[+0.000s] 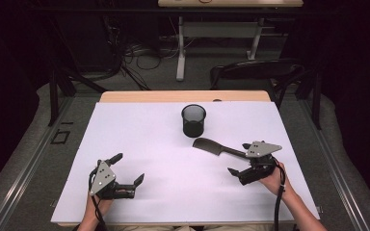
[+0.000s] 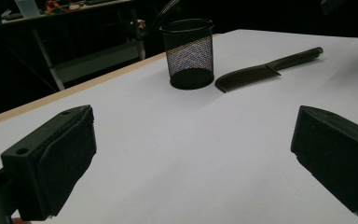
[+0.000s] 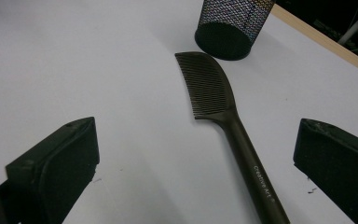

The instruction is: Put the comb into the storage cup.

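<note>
- On the white table top (image 1: 139, 144), toward its right half: comb (image 1: 217, 148) lying flat, toothed end pointing at the mesh cup (image 1: 193, 120), handle running back toward the person's right side.
- In the right gripper view: comb (image 3: 223, 121) lying between the two black jaws but touching neither, handle reaching down to the bottom edge, small white lettering showing on the handle.
- Just beyond the toothed end: mesh cup (image 3: 233, 23) standing upright, close to the comb, whether touching it being hard to tell.
- Over the handle end in the high view: right gripper (image 1: 241, 159) hovering with jaws spread wide, gripping nothing, grey plate on top, cable trailing back along the forearm.
- Behind it: right hand (image 1: 272, 178) wrapping the gripper body.
- On the left near side of the table: left gripper (image 1: 127, 168) sitting low, jaws spread wide, nothing between them, well apart from the comb.
- In the left gripper view: bare white table lying between the jaws, mesh cup (image 2: 189, 53) and comb (image 2: 265, 70) showing farther off, side by side.
- Under the left gripper: left hand (image 1: 99, 204) holding it from below.
- Along the far side: wooden table edge (image 1: 183, 96) showing past the white top.
- Beyond the table: dark floor with cables (image 1: 139, 55) and the legs of another desk (image 1: 180, 48).
</note>
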Demonstrator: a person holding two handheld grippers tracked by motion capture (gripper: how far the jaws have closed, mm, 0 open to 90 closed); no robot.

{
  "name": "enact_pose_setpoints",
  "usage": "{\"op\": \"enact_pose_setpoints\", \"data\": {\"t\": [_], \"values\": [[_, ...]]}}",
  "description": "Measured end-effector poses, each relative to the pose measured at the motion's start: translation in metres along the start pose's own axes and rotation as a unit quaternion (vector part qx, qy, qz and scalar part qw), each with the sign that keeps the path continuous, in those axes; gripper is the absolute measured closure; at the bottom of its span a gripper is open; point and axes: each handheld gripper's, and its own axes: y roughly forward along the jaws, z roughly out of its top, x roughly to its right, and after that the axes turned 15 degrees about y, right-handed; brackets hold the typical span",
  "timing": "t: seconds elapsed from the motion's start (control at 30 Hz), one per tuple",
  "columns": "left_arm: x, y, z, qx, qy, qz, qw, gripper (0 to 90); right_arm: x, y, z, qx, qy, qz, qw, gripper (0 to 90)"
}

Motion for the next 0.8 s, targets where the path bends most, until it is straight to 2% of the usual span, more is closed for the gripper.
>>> {"op": "enact_pose_setpoints", "data": {"t": [0.3, 0.43, 0.7, 0.8], "values": [[0.0, 0.003, 0.0, 0.001, 0.003, -0.006, 1.0, 0.1, 0.003, 0.003, 0.014, -0.03, -0.026, -0.002, 0.9992, 0.0], [0.0, 0.0, 0.001, 0.005, 0.003, -0.001, 1.0, 0.1, 0.008, 0.008, 0.02, -0.043, -0.028, 0.007, 0.9987, 0.0], [0.002, -0.001, 0.0, 0.002, 0.004, -0.006, 1.0, 0.1, 0.012, 0.02, 0.031, -0.065, -0.036, 0.016, 0.9971, 0.0], [0.002, -0.005, -0.001, 0.001, 0.0, 0.001, 1.0, 0.1, 0.015, 0.024, 0.035, -0.074, -0.033, 0.023, 0.9965, 0.0]]}}
